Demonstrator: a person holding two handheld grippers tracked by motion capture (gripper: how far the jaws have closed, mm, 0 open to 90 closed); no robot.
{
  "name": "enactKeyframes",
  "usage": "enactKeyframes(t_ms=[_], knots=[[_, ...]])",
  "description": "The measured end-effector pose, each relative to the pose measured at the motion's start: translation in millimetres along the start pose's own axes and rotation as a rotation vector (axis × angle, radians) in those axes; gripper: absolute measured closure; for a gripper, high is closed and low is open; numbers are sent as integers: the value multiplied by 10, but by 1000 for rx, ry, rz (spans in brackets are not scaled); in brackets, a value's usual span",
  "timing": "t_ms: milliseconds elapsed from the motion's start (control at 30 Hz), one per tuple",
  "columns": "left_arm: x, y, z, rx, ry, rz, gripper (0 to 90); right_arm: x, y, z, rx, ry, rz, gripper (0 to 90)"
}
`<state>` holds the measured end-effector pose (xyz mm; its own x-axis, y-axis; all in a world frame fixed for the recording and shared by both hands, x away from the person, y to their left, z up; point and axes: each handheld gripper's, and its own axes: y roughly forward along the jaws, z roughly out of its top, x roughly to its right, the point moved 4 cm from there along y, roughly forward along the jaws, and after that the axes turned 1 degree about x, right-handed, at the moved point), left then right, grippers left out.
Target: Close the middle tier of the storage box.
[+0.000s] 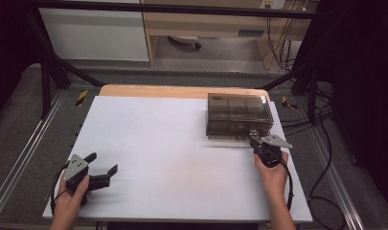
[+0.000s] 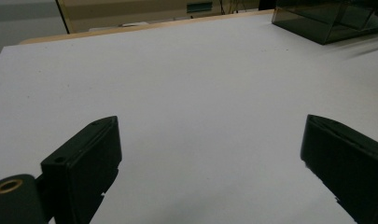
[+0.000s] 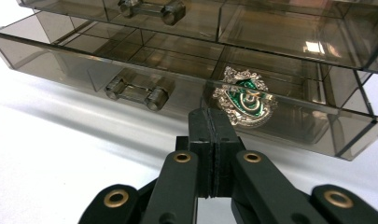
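A smoky transparent drawer box (image 1: 237, 112) stands at the far right of the white table (image 1: 167, 143). Its lower drawer (image 3: 51, 58) is pulled out a little, with a clear handle (image 3: 136, 91) on its front. A silver and green crest badge (image 3: 245, 99) shows at the drawer's front wall, just beyond the tips of my right gripper (image 3: 213, 116), whose jaws are pressed shut. I cannot tell whether the tips pinch the badge's edge. My left gripper (image 1: 104, 162) rests at the near left with its jaws wide open and nothing between them (image 2: 210, 154).
The box's corner (image 2: 326, 23) appears far off in the left gripper view. A wooden strip (image 1: 182, 91) edges the table's far side, with metal rails (image 1: 19, 153) and cables (image 1: 325, 167) along both sides. White table surface stretches between the two hands.
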<state>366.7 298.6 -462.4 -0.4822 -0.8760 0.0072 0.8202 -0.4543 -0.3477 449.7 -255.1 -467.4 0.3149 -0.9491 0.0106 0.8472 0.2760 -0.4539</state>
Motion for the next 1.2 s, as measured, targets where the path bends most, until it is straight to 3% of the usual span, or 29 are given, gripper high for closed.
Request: enactKeyframes(t_ms=[700, 1200], knots=[[-63, -40, -3, 3, -21, 29, 54, 24, -11, 41, -34, -35, -20, 893], [-63, -31, -6, -1, -22, 18, 53, 31, 11, 64, -39, -38, -18, 900]])
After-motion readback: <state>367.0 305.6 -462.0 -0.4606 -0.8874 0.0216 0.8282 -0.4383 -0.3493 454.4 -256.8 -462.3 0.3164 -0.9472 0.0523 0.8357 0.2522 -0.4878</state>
